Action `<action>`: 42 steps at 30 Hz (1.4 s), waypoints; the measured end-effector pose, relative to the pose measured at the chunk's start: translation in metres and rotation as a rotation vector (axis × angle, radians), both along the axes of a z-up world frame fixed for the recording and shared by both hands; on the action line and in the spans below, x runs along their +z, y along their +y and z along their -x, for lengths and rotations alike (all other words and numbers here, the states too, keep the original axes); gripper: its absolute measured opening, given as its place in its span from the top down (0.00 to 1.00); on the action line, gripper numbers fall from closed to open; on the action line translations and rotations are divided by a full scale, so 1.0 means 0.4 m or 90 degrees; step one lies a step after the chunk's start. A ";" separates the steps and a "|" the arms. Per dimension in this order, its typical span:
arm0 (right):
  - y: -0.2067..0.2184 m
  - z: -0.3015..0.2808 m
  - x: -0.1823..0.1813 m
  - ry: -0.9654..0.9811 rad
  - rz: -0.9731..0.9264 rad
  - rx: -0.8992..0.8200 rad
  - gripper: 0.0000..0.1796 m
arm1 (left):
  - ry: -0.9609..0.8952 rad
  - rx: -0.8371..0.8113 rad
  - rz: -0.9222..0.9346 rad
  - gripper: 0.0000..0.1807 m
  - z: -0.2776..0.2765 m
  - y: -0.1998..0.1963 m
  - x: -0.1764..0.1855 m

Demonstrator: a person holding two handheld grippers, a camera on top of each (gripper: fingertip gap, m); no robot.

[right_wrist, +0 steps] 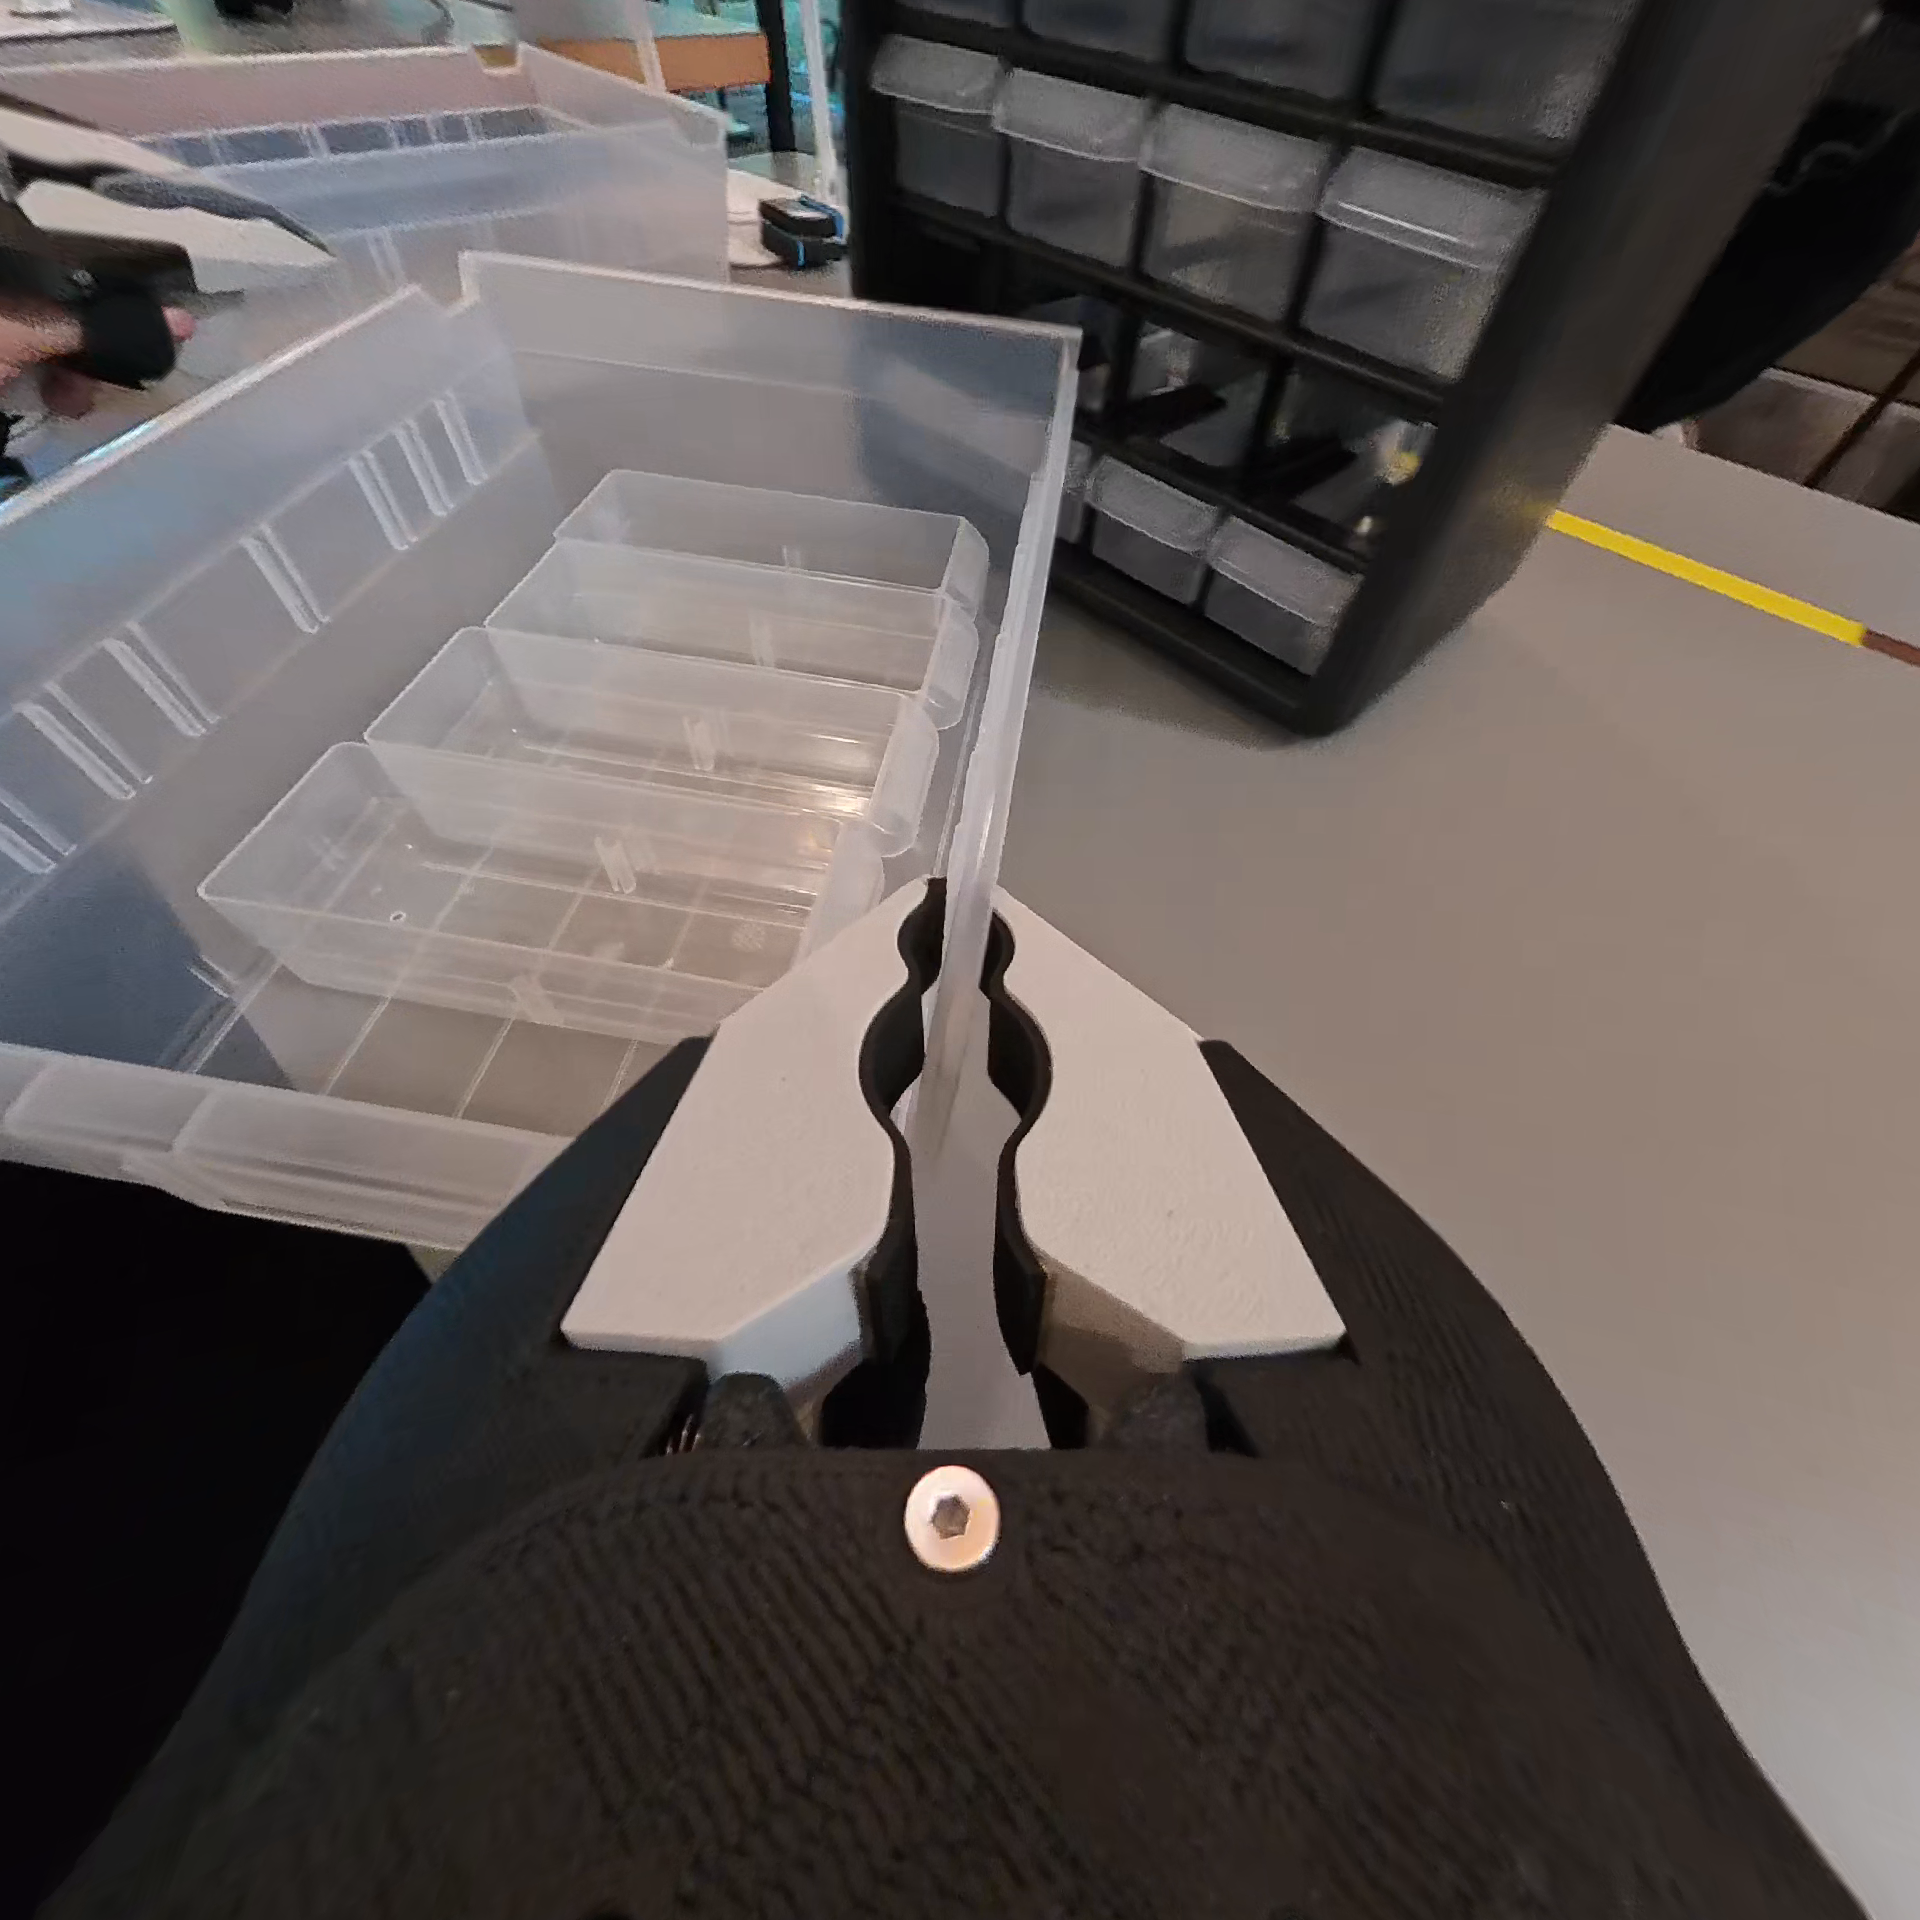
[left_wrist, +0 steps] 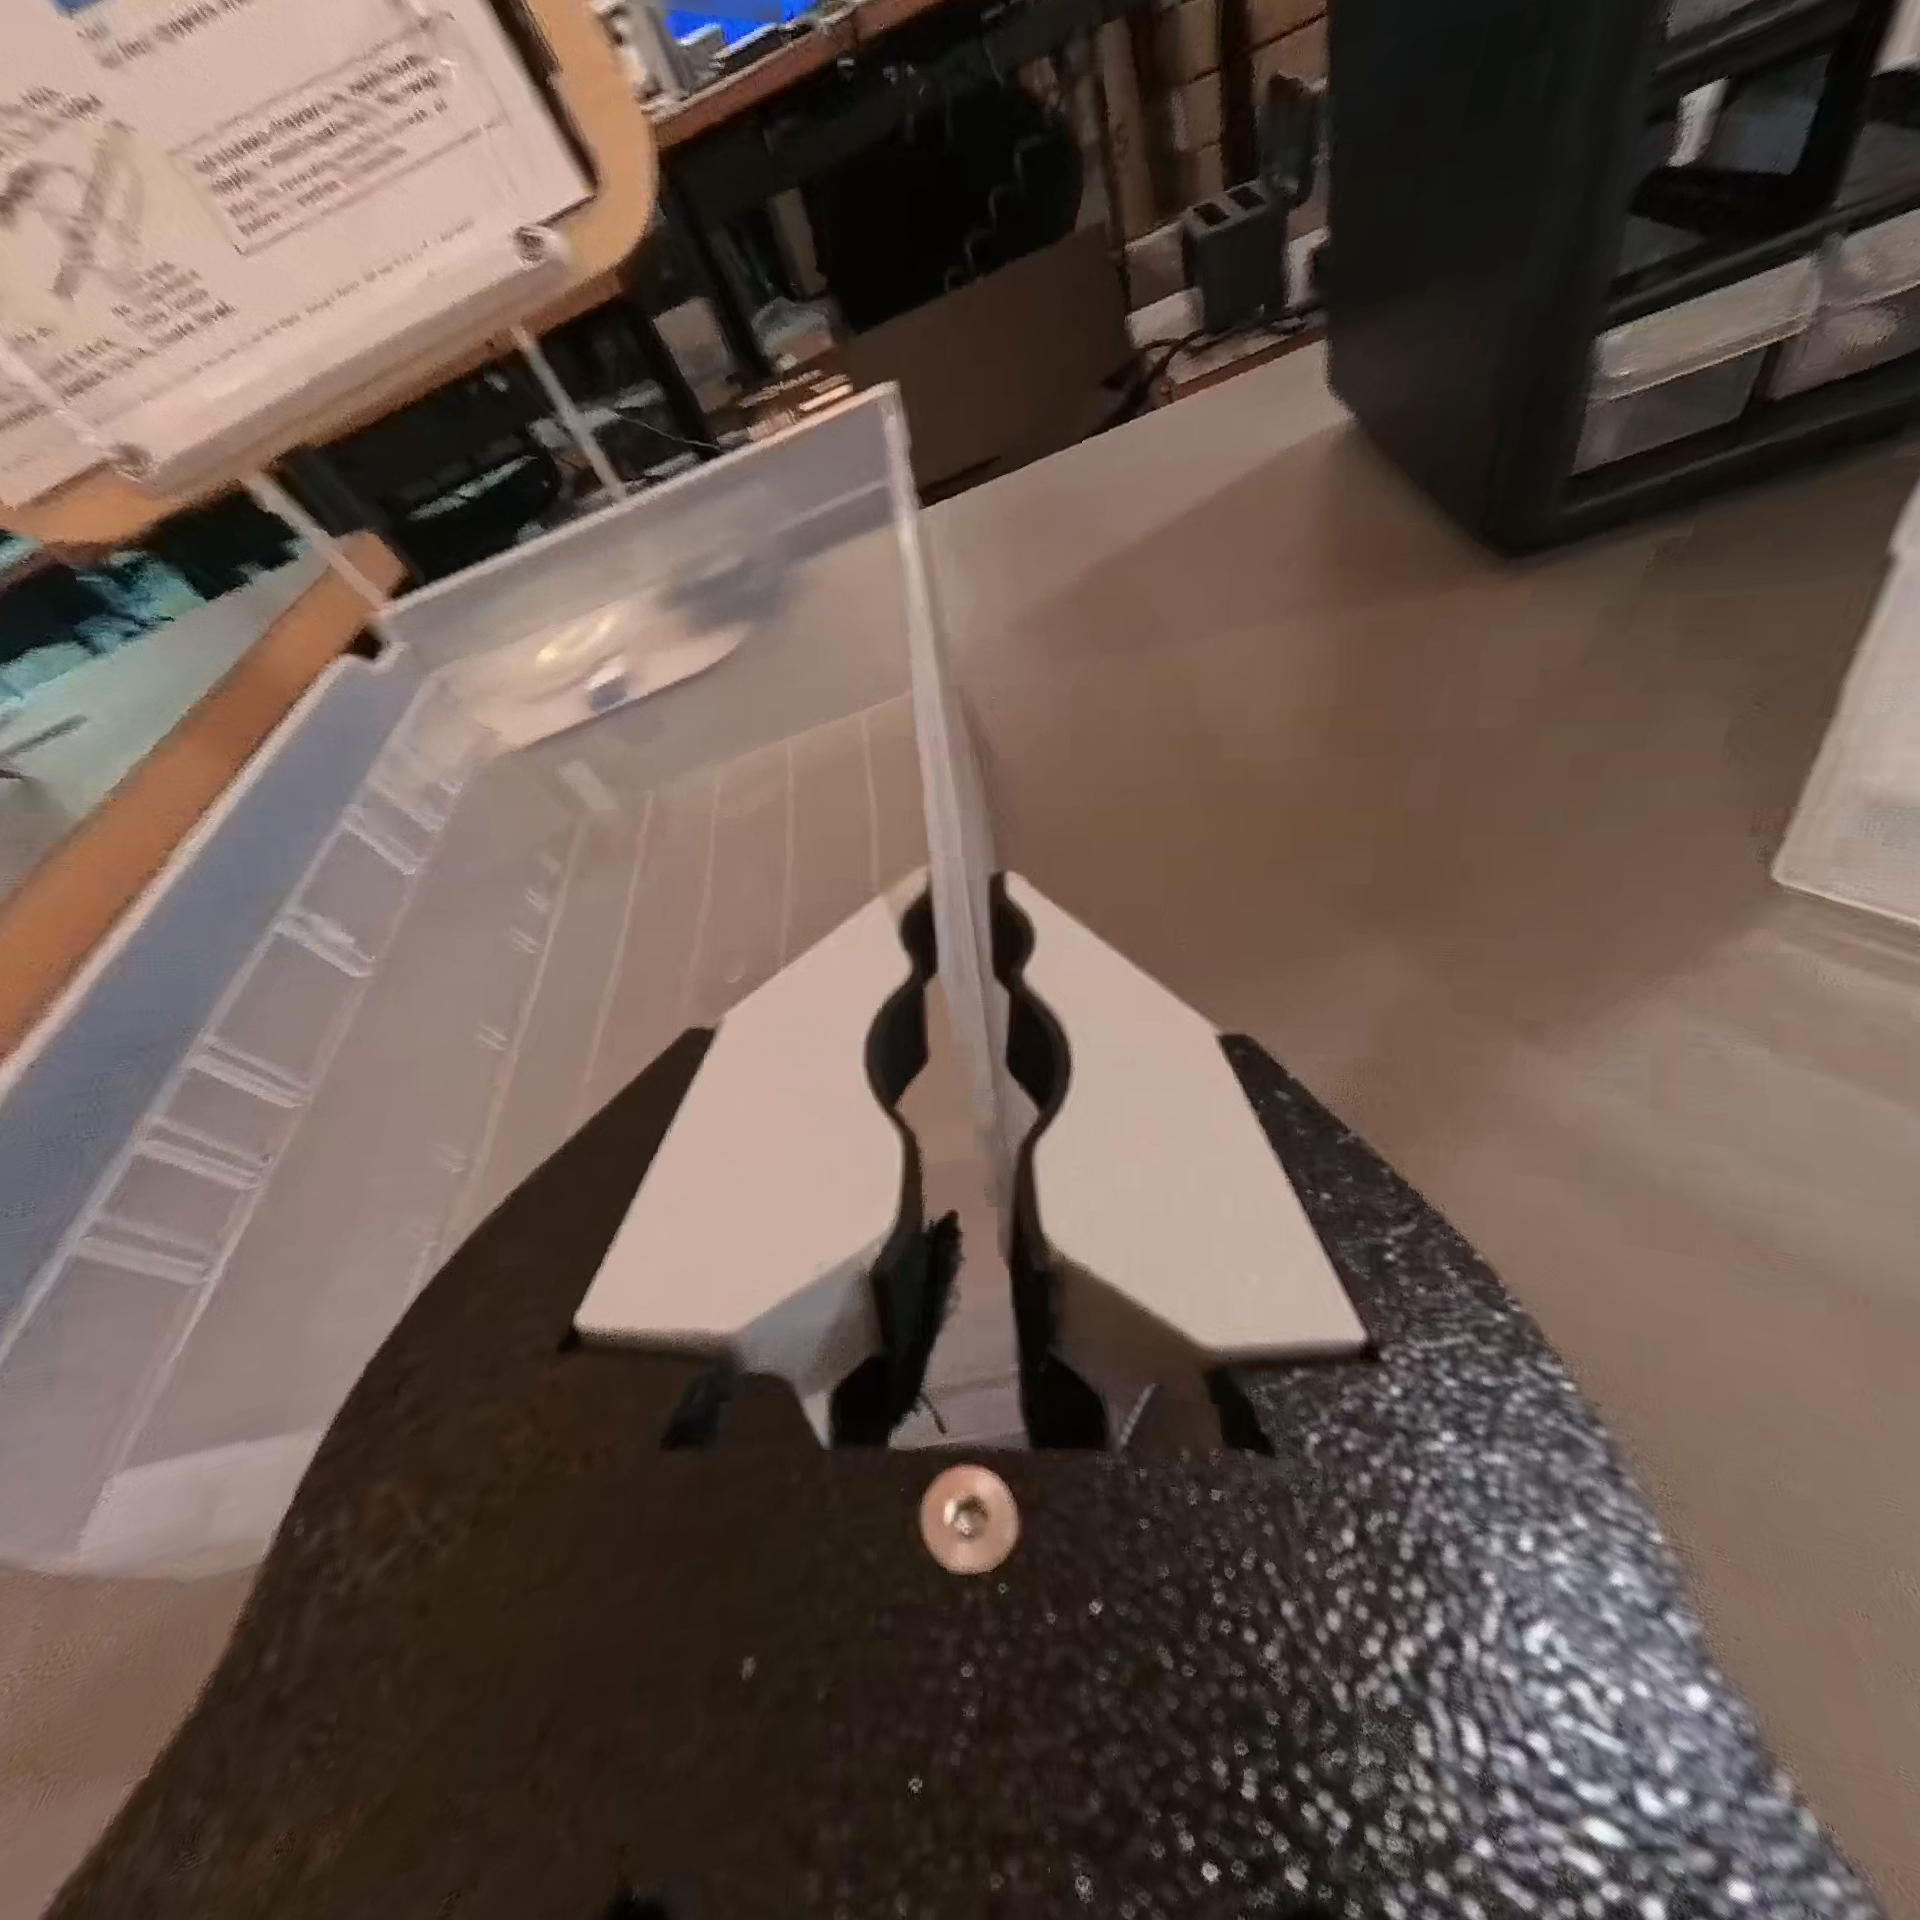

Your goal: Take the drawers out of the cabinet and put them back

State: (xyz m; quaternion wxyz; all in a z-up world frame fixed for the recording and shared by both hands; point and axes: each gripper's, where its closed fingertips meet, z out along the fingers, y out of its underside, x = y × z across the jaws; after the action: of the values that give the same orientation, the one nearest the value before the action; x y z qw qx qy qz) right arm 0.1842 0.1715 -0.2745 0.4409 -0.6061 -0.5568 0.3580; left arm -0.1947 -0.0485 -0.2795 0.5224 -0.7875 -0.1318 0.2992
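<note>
My left gripper (left_wrist: 964, 906) is shut on the thin right wall of an empty clear plastic bin (left_wrist: 675, 561) on the table. My right gripper (right_wrist: 961, 904) is shut on the right wall of a second clear bin (right_wrist: 790, 384). That bin holds several small clear drawers (right_wrist: 644, 717) lying side by side. The black cabinet (right_wrist: 1455, 499) stands just beyond this bin, with several drawers in place and some dark empty slots (right_wrist: 1195, 405). It also shows in the left wrist view (left_wrist: 1475, 260) at the far right. The left gripper (right_wrist: 156, 208), in a hand, shows at the far left of the right wrist view.
The grey table (left_wrist: 1351, 831) carries both bins and the cabinet. The right-hand bin's edge (left_wrist: 1860, 748) shows at the right of the left wrist view. A board with paper sheets (left_wrist: 291, 187) stands behind the left bin. A yellow line (right_wrist: 1704, 587) crosses the table at the right.
</note>
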 end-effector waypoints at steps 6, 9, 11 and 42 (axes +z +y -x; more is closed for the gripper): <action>-0.071 0.099 0.000 -0.003 -0.009 0.013 0.98 | 0.023 -0.006 0.010 0.98 0.019 -0.046 0.002; -0.076 0.135 0.001 0.011 0.002 -0.043 0.98 | 0.014 0.001 0.006 0.98 0.028 -0.057 0.007; -0.082 0.152 0.002 0.013 -0.010 -0.061 0.97 | 0.016 0.007 -0.003 0.98 0.038 -0.062 0.020; -0.358 0.652 0.018 0.081 -0.014 0.024 0.88 | 0.237 0.070 -0.168 0.99 0.040 -0.200 0.326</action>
State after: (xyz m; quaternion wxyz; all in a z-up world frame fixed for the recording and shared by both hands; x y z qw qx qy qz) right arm -0.0765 0.0285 -0.2673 0.4751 -0.5670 -0.5426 0.3980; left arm -0.2109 -0.1284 -0.1491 0.6191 -0.6355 -0.1138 0.4471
